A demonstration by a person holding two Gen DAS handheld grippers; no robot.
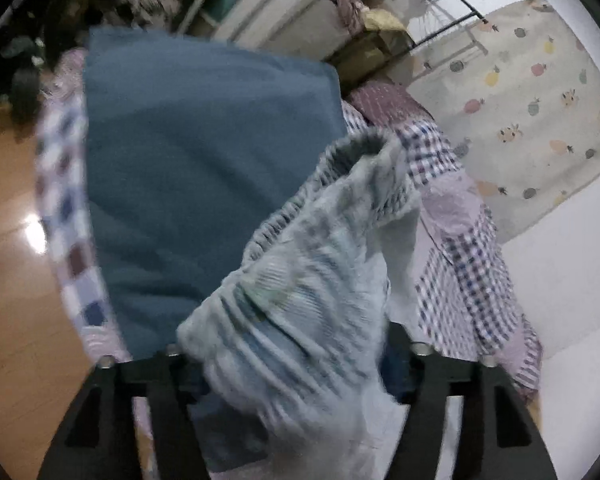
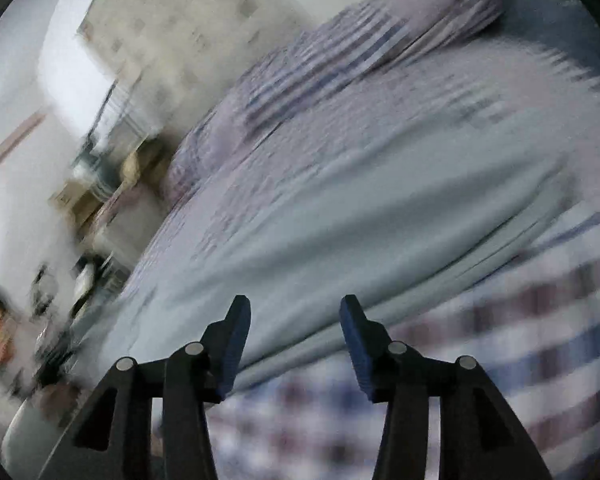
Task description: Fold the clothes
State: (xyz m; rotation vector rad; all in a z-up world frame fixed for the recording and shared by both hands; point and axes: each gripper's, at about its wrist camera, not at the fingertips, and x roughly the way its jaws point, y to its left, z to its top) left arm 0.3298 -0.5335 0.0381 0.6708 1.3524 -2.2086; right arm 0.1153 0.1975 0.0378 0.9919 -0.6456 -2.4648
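In the left wrist view a pale blue-grey garment with a gathered elastic waistband hangs bunched between the wide-set jaws of my left gripper and hides both fingertips. The cloth looks loose, not pinched. Behind it a folded dark blue cloth lies flat on the checked bedsheet. The right wrist view is blurred. There my right gripper stands open with nothing between its blue pads. Just beyond them the pale garment lies spread over the checked sheet.
Wooden floor borders the bed on the left. A fruit-printed cream cloth hangs at the right over a white surface. A white case and dark clutter stand behind the bed. The dark blue cloth shows at upper right.
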